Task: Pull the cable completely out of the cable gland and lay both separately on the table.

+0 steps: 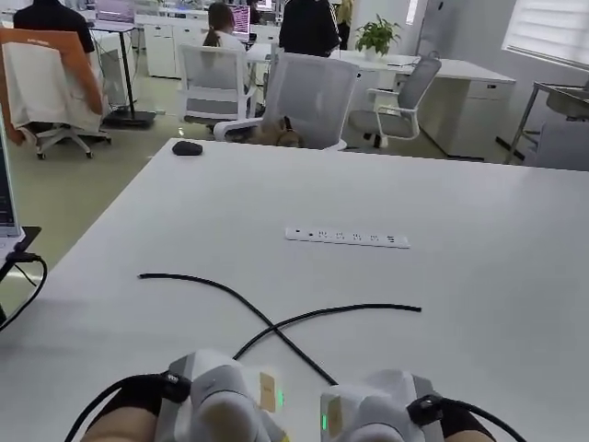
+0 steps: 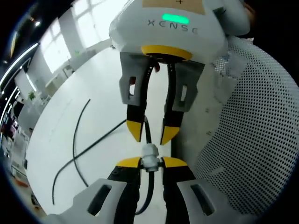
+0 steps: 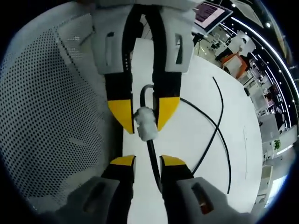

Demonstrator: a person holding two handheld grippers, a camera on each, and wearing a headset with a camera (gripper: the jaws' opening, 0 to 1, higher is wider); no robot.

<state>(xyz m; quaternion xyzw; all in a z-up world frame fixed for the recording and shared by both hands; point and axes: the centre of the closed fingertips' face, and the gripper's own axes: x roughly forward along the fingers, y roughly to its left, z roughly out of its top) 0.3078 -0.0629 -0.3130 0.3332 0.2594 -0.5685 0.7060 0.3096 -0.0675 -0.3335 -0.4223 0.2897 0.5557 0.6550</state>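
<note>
Low over the white table (image 1: 479, 304), the two grippers are facing each other tip to tip. The left gripper (image 2: 151, 164) is clenching the white cable gland (image 2: 150, 153). The cable (image 3: 151, 148) is running out of it along their shared line, straight between the tips of the right gripper (image 3: 148, 162). Those jaws are standing slightly parted, seemingly not yet pinching it, though the fisheye is making that uncertain.

The letters "XENSC" are printed in grey on the white housing of the right gripper (image 2: 151, 135), seen in the left gripper view; the last letter cannot be told for certain. Markings on the power strip (image 1: 347, 238), far on the table, are too small to be read.
</note>
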